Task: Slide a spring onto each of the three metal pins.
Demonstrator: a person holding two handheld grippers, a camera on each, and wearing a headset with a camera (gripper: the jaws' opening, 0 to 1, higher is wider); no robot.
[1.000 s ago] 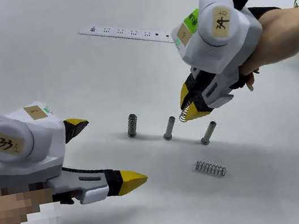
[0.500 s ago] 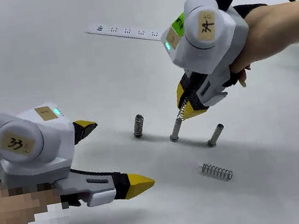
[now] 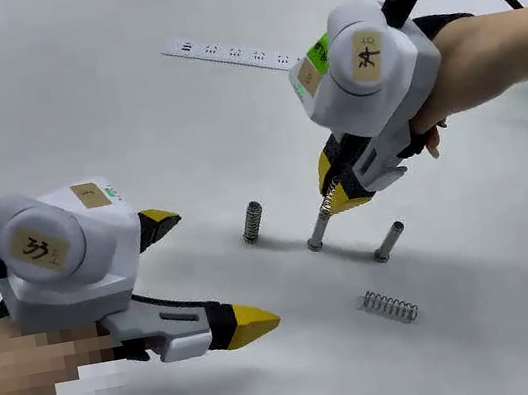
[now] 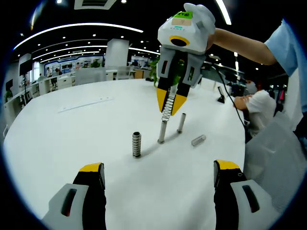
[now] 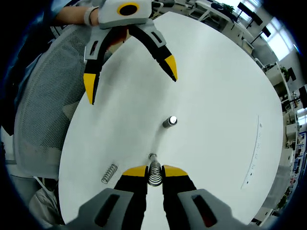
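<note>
Head view: the right gripper [image 3: 336,201] pinches 1 spring [image 3: 326,204] at the top of the middle pin [image 3: 319,232]. The left gripper [image 3: 217,266] hangs open, near left.
Left gripper view: the spring leans slightly.
Right gripper view: centre the spring over the pin, then lower it straight.

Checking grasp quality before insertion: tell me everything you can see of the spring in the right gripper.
The spring is a silvery wire coil, steel by its look. The right gripper holds it between its yellow tips, shut on the upper coils. It hangs tilted, in line with the middle pin, its lower end at the pin's top; whether it is over the tip yet cannot be told.
</note>
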